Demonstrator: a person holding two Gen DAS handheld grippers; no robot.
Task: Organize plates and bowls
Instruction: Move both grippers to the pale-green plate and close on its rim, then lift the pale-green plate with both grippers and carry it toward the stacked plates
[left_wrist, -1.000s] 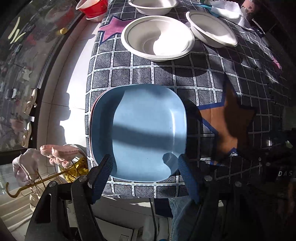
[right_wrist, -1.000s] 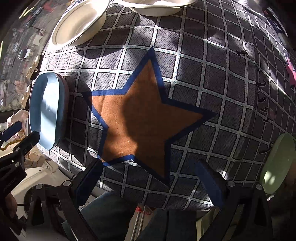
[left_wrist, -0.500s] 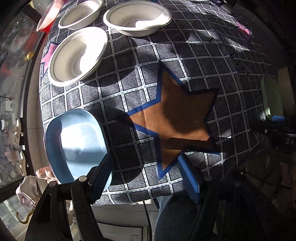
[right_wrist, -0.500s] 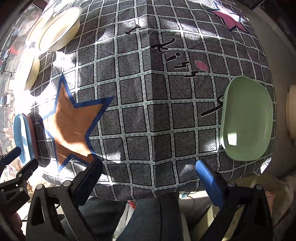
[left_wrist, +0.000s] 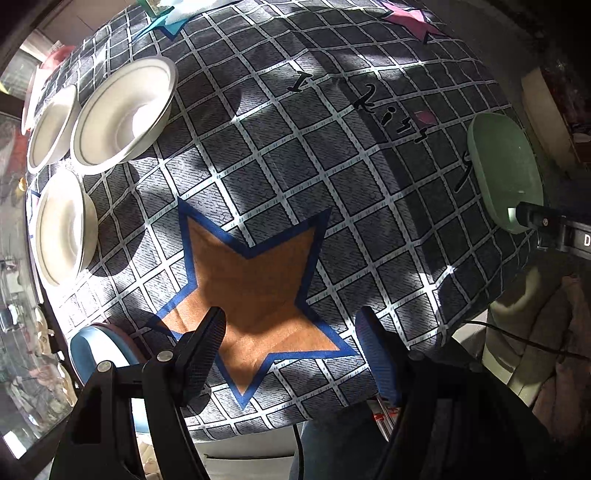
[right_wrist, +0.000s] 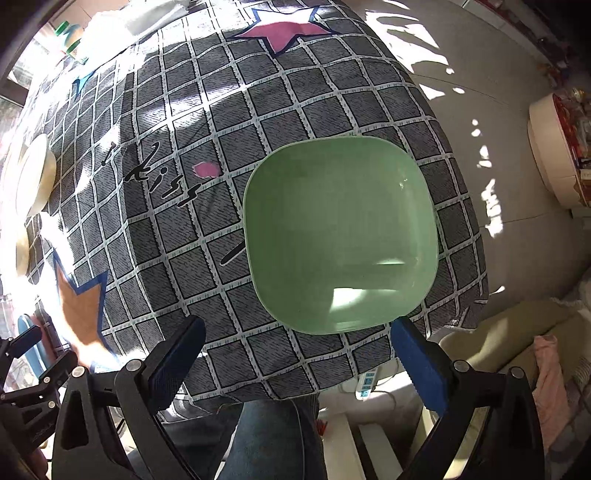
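The checked tablecloth (left_wrist: 332, 155) with its orange star (left_wrist: 255, 288) covers the whole table. A green plate (right_wrist: 340, 236) lies near the right edge, the blue plate (left_wrist: 92, 354) at the left corner, three white bowls (left_wrist: 122, 114) along the far left. Right gripper (right_wrist: 295, 354) hangs spread wide just before the green plate; left gripper (left_wrist: 291, 354) spread over the star, holding nothing

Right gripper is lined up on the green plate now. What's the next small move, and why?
Probably ease the right gripper forward and down onto the green plate's near rim. Its jaws stand open and empty just short of that edge, and the plate lies flat on the tablecloth, untouched.
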